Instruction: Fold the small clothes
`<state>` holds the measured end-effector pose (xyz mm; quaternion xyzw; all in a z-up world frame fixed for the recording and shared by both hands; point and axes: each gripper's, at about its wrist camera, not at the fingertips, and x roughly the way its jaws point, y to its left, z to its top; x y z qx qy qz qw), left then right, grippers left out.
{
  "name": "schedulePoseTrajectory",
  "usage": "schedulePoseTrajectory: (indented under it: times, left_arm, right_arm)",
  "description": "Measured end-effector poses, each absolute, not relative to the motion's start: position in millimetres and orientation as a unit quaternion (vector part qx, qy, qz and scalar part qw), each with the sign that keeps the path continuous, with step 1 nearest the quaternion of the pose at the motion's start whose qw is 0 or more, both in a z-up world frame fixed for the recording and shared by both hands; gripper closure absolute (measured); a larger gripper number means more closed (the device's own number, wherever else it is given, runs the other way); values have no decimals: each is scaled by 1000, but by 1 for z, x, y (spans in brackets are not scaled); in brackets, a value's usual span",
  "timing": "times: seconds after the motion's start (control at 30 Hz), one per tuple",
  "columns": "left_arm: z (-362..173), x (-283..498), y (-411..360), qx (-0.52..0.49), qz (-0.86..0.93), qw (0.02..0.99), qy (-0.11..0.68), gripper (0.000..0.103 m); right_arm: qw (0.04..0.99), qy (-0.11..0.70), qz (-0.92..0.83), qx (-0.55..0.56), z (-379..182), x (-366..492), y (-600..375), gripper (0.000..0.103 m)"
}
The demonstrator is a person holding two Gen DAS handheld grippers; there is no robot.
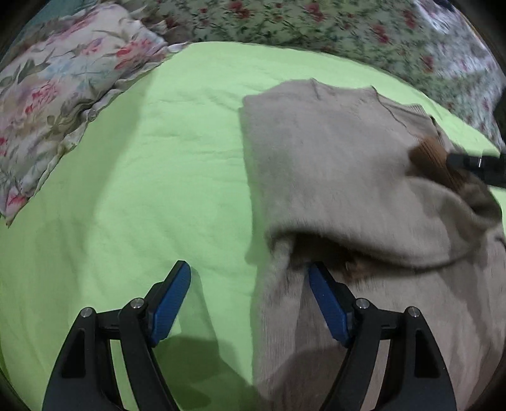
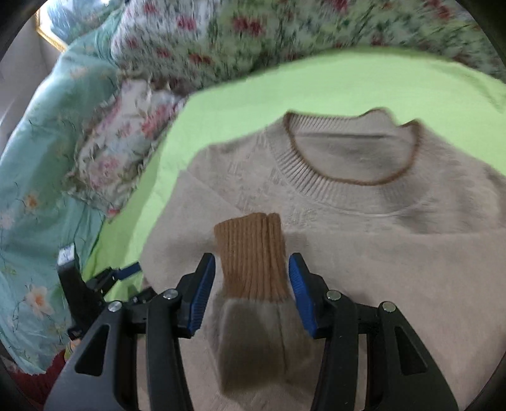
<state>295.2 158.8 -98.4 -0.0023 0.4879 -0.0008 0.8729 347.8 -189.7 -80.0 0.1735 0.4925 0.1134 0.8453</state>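
A small beige knit sweater (image 2: 363, 253) with a brown-trimmed collar (image 2: 354, 181) lies on a lime green sheet (image 1: 142, 177). One sleeve is folded across its chest, and the brown ribbed cuff (image 2: 253, 256) lies between the open fingers of my right gripper (image 2: 251, 268), with a gap on both sides. My left gripper (image 1: 249, 278) is open at the sweater's (image 1: 332, 164) side edge, one finger over the sheet and the other over the knit. The cuff (image 1: 433, 158) and the right gripper's tip (image 1: 474, 162) show at the right of the left wrist view.
A floral pillow (image 1: 53, 95) lies at the sheet's left. A floral quilt (image 1: 316, 22) runs along the far edge. A teal flowered cover (image 2: 34, 205) hangs at the left in the right wrist view, with the left gripper's body (image 2: 82, 284) beside it.
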Motion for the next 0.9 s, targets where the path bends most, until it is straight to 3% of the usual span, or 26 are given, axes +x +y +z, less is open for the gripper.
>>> schedulePoseTrajectory:
  times: [0.03,0.07,0.23,0.33,0.5,0.63,0.77,0.87,0.9]
  left_arm:
    - [-97,297,158,-4,5,874,485,25]
    - [-96,297,158,-6,9,876,483,25]
    - [-97,303,158,-16,31,877,478,25]
    - [-97,306,161,-29,45,877,478,25]
    - [-97,303,166,-37,62,877,476,25]
    - [-96,300,177,-59,72,876,473,24]
    - [-96,299,181,-83,73,874,473,24]
    - [-97,300,177,-74,82,874,474,24]
    - [-97,300,177,-75,84,873,474,24]
  right_arm:
    - [848,490,113,168,-79,346,-188,92]
    - [858,474,109,164,-72,338,-187,93]
    - [909,341,53,233,-22,275,-230,93]
    - [903,291,-25,314,-25,229,-275,93]
    - [859,336,-80,378,-81,193,-301,88]
    - [841,321,-110,420,-96,172,-316,66]
    - [838,299,-103,444,-95,166,-325,59]
    - [841,309,-85,435,-95,181,-326,60]
    - [846,318,-81,420,-92,187,-323,68]
